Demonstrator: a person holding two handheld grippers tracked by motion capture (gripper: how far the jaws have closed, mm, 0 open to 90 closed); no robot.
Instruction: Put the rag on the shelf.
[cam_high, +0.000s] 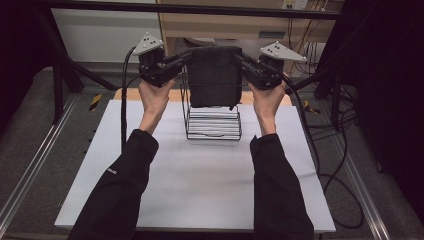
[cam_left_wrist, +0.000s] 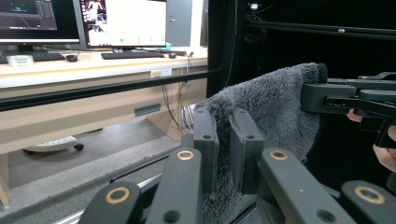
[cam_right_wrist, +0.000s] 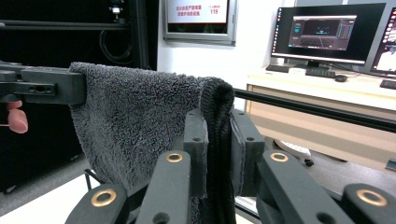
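Towel (cam_high: 214, 75), dark grey and fluffy, hangs stretched between the two grippers above the far part of the white table (cam_high: 200, 185). In the high view the left gripper (cam_high: 186, 58) pinches its upper left corner and the right gripper (cam_high: 239, 57) pinches its upper right corner, so the top edge runs roughly level between them and the cloth drops down in a folded sheet. Its lower edge hangs in front of a black wire rack (cam_high: 212, 122) that stands on the table, just over the rack's top.

In the left gripper view the left gripper (cam_left_wrist: 223, 151) has its jaws narrowed on the towel's (cam_left_wrist: 271, 107) near corner, the pile bunched between them; the other gripper clamps the far corner at the right edge. In the right gripper view the right gripper (cam_right_wrist: 218, 154) has its jaws closed on a thick folded edge of the towel (cam_right_wrist: 135, 121), with the cloth spreading away to the left.

A hand (cam_high: 155, 97) holds each gripper, forearms in black sleeves (cam_high: 120, 190).
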